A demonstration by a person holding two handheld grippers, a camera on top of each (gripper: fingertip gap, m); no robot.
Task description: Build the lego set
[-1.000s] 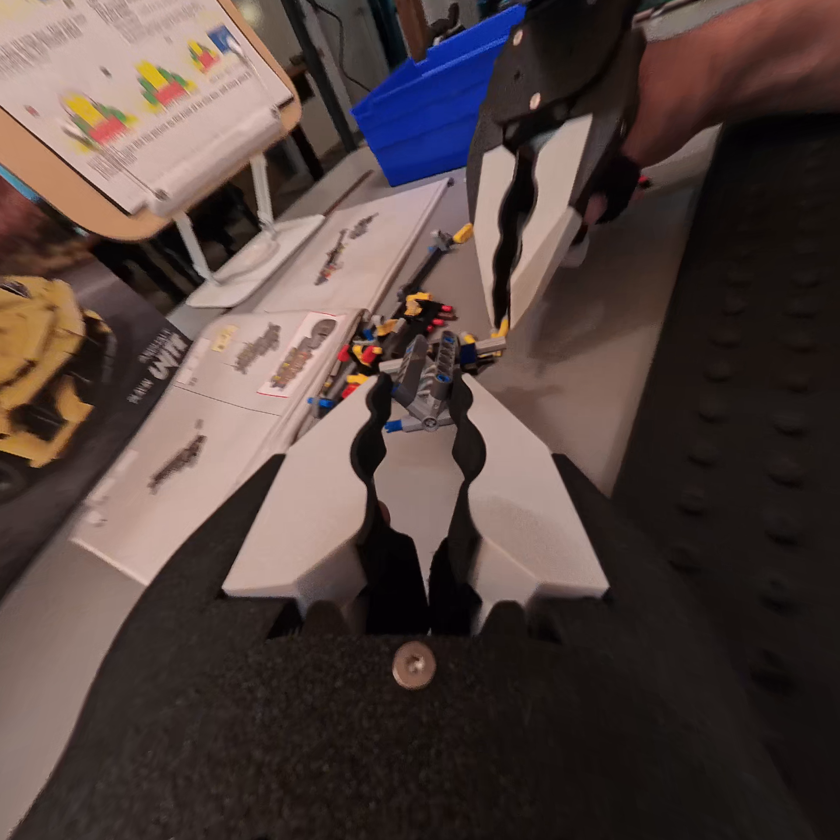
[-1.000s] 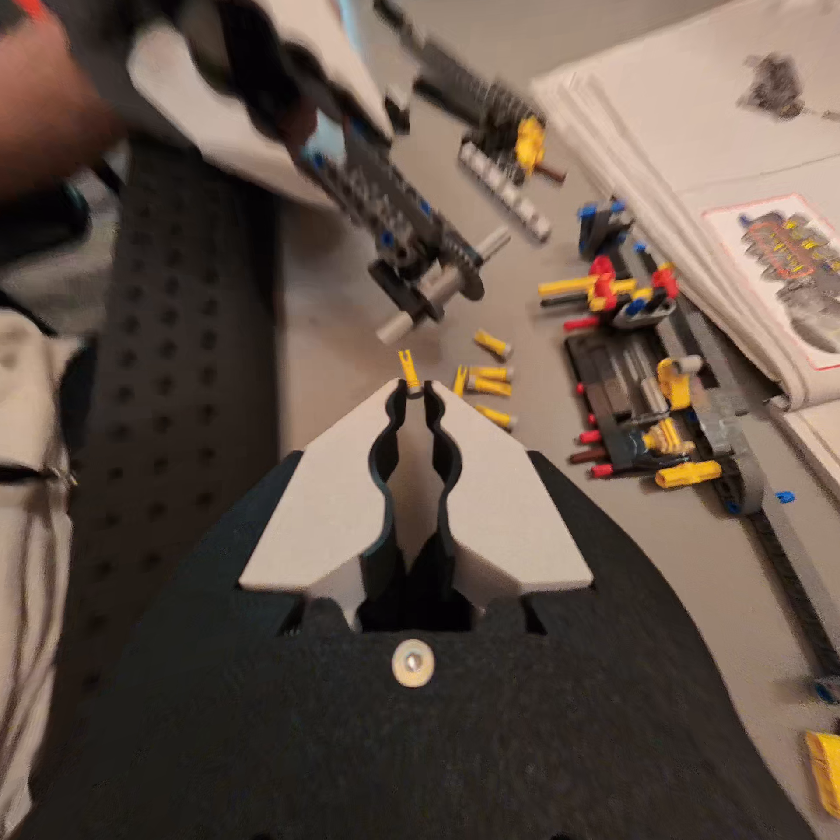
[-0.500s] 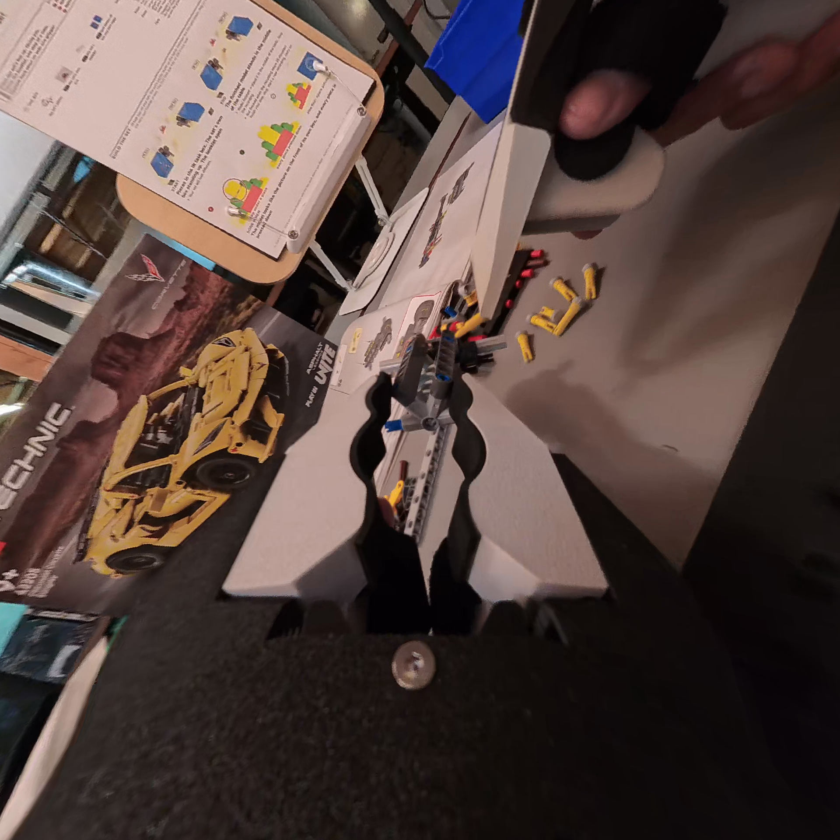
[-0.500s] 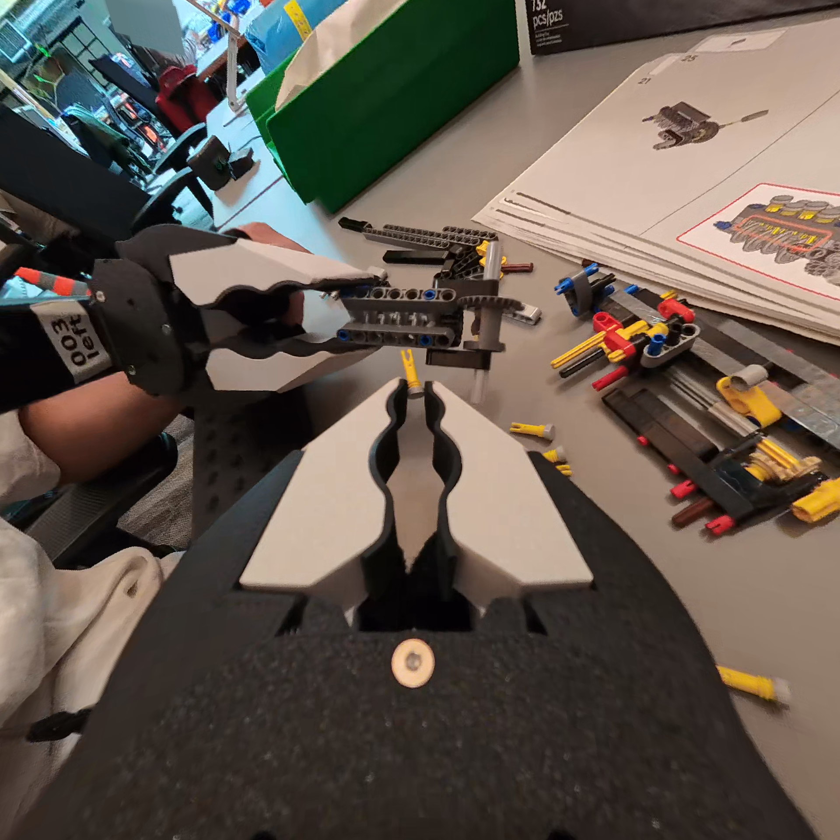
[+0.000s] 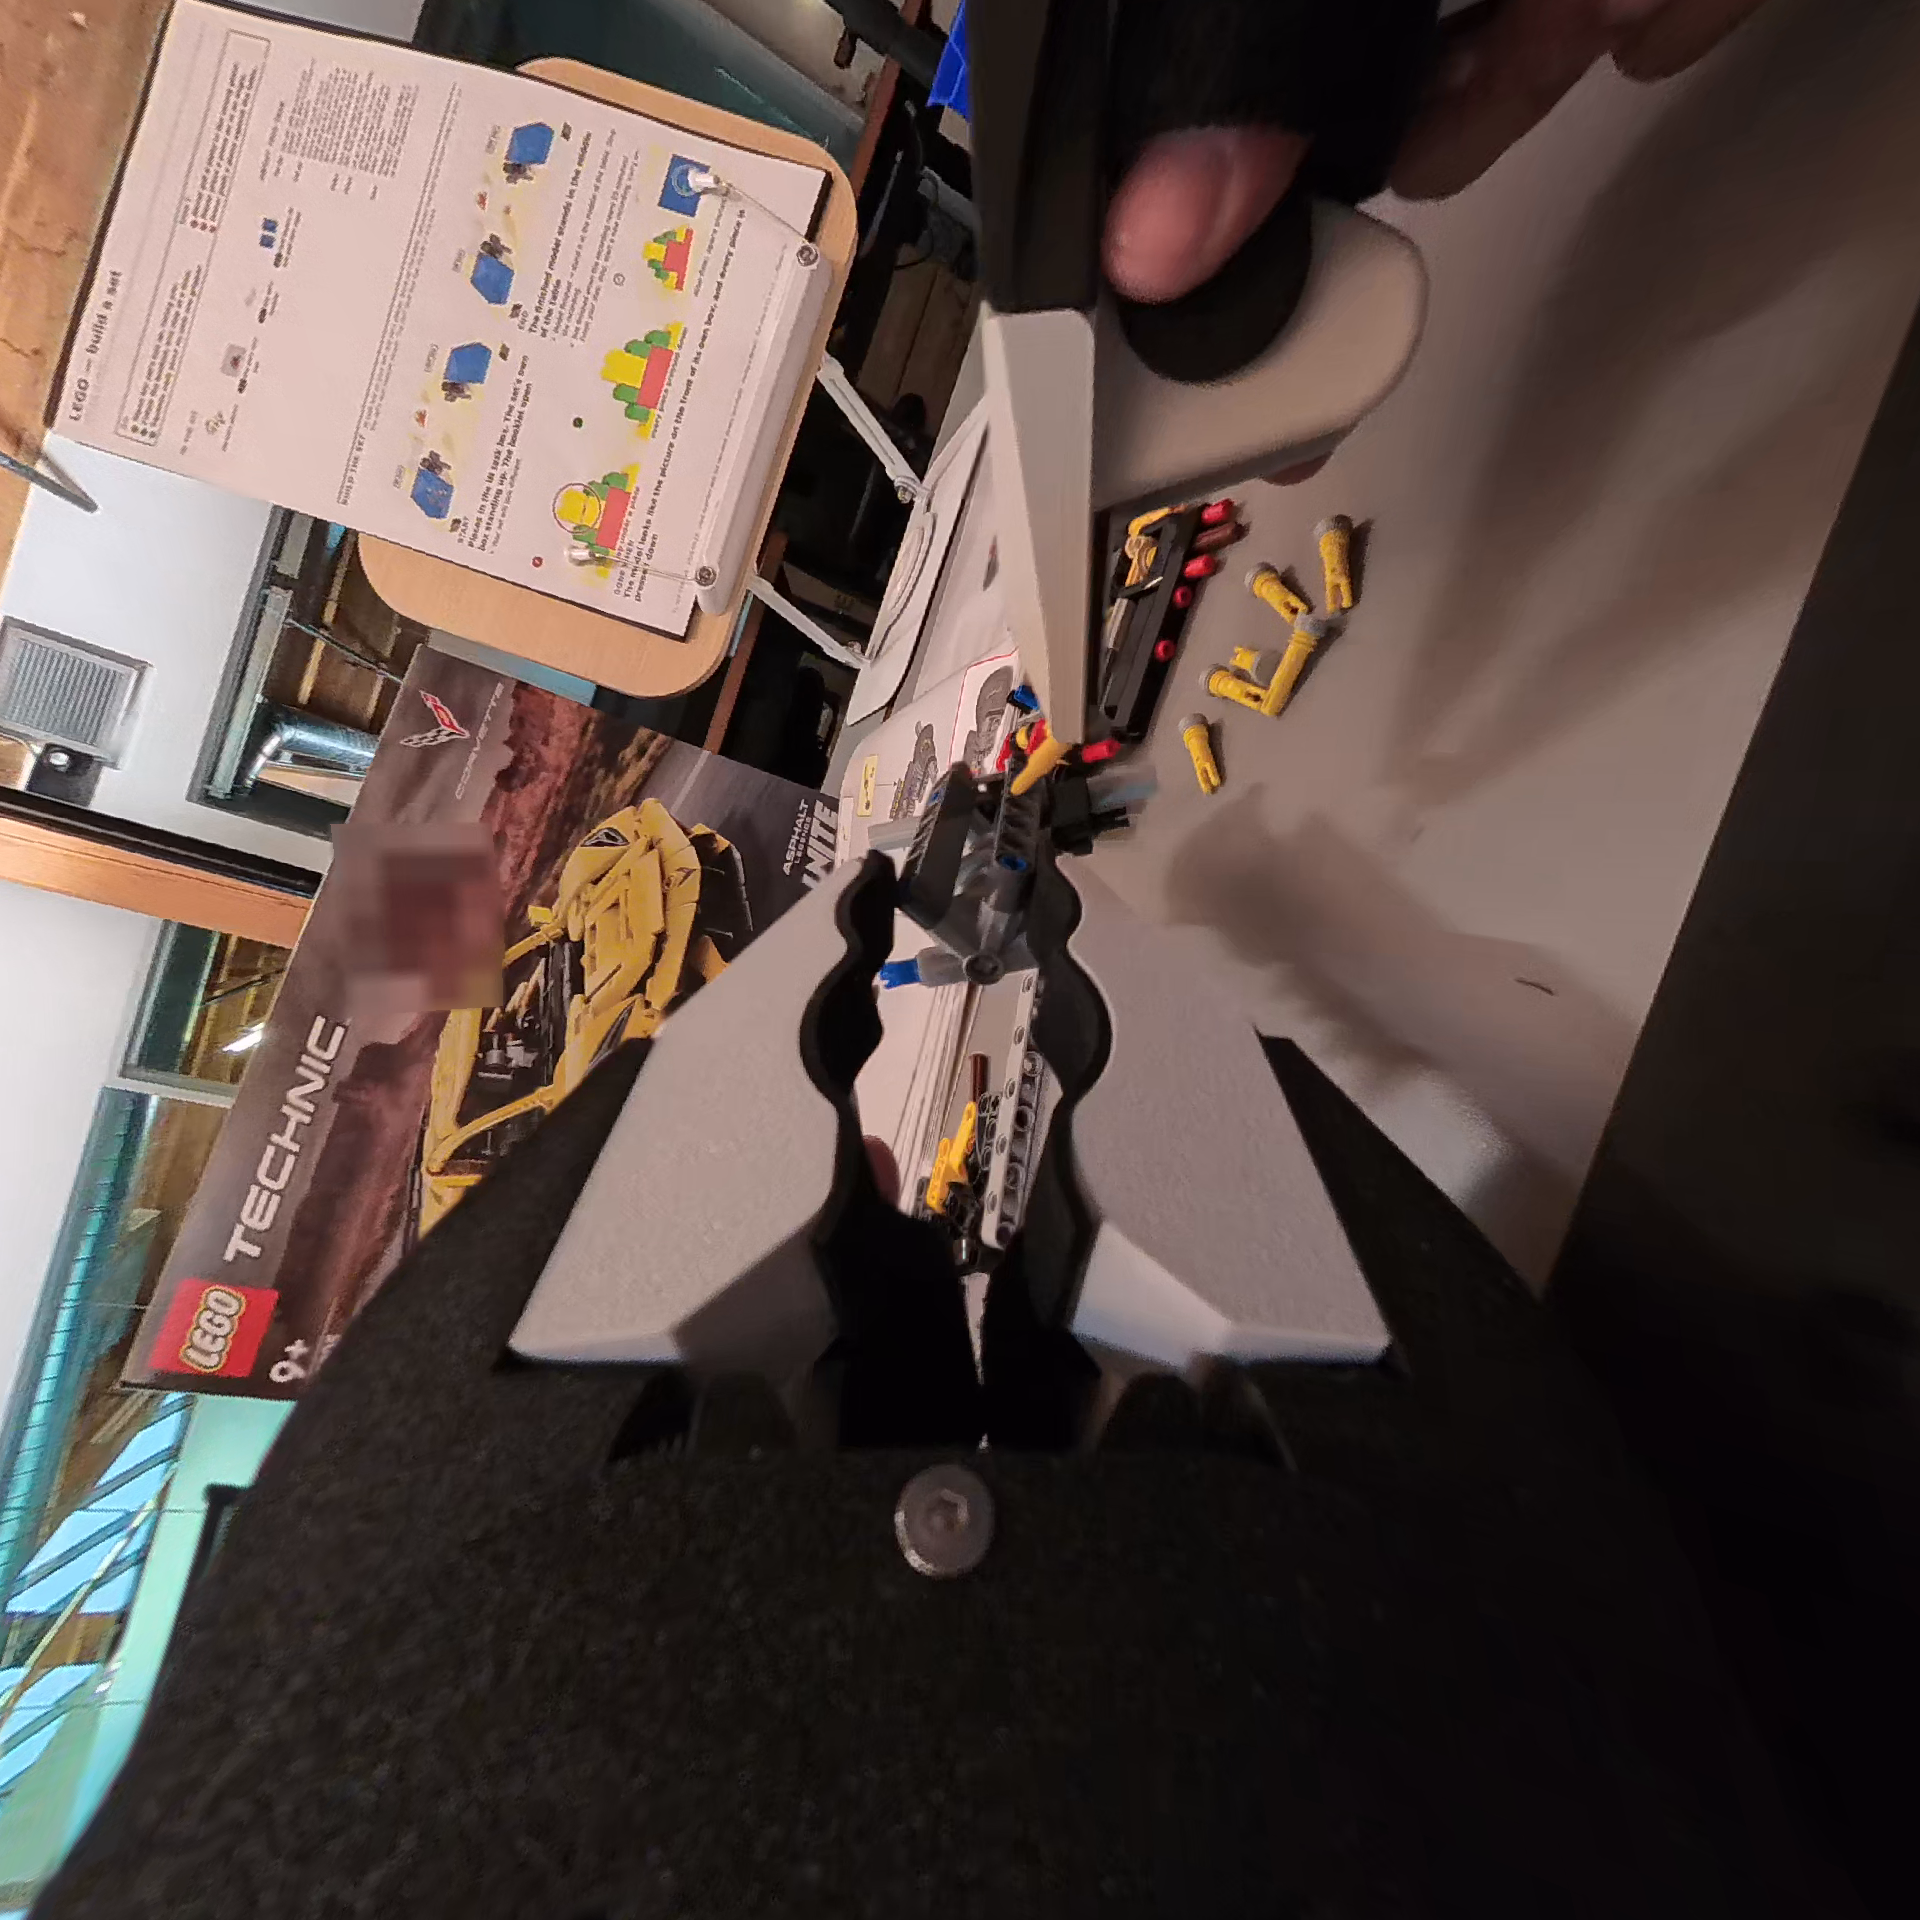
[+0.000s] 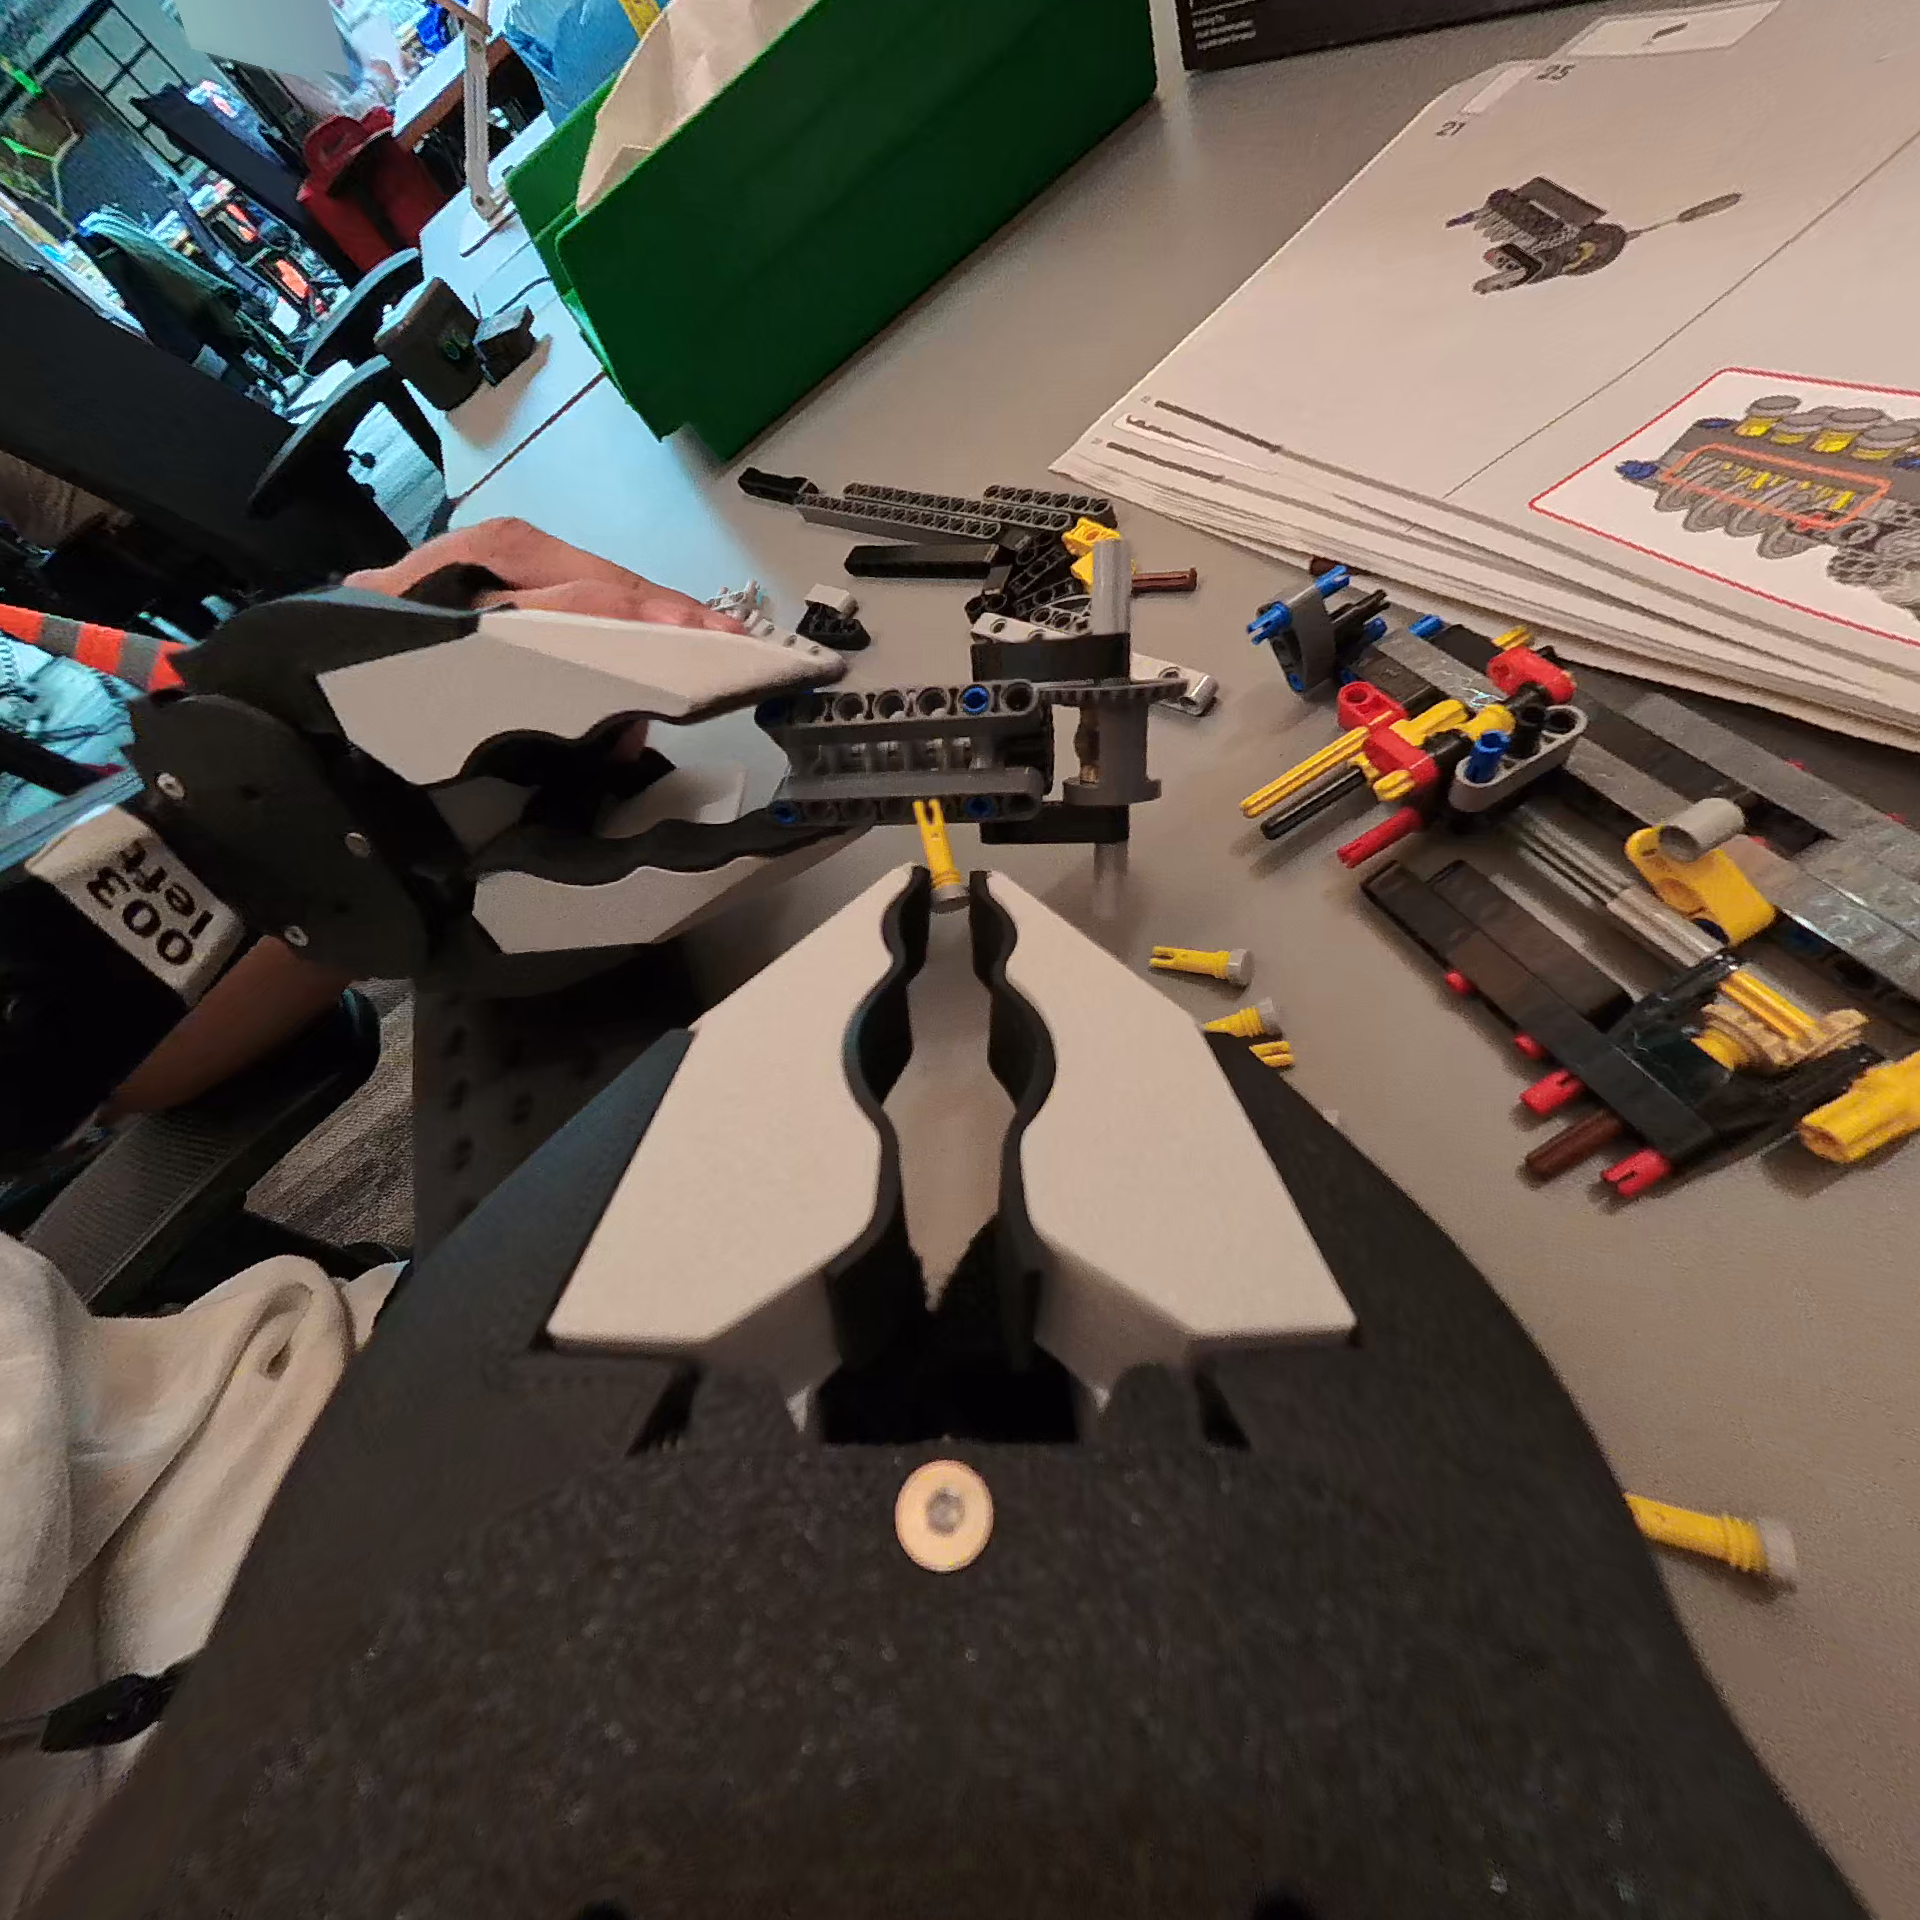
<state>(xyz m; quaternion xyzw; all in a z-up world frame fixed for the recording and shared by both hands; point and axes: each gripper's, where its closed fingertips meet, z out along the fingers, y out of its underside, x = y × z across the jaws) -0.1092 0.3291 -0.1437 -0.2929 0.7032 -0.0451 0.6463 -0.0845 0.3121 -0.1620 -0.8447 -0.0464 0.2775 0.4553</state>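
Note:
My left gripper (image 5: 961, 894) is shut on a grey and black Technic assembly (image 5: 982, 868) with blue pins, held above the table. In the right wrist view the left gripper (image 6: 800, 748) holds that assembly (image 6: 914, 753) level, with a gear and a grey axle (image 6: 1110, 665) at its far end. My right gripper (image 6: 945, 883) is shut on a yellow pin (image 6: 938, 847) with a grey end. The pin's tip points up at the underside of the assembly. In the left wrist view the right gripper's body (image 5: 1049, 499) comes in from above, its tips hidden.
Loose yellow pins (image 6: 1200, 961) lie on the grey table (image 6: 1455, 1403), one more (image 6: 1704, 1538) nearer me. A pile of sorted parts (image 6: 1558, 852) lies right. Open instruction booklets (image 6: 1507, 332) and a green bin (image 6: 831, 208) lie behind. The set's box (image 5: 499, 997) and a clipboard stand (image 5: 468, 312) are at the left.
My right gripper has brought the yellow pin closer under the assembly. My left gripper has rolled further and holds the assembly steady and level.

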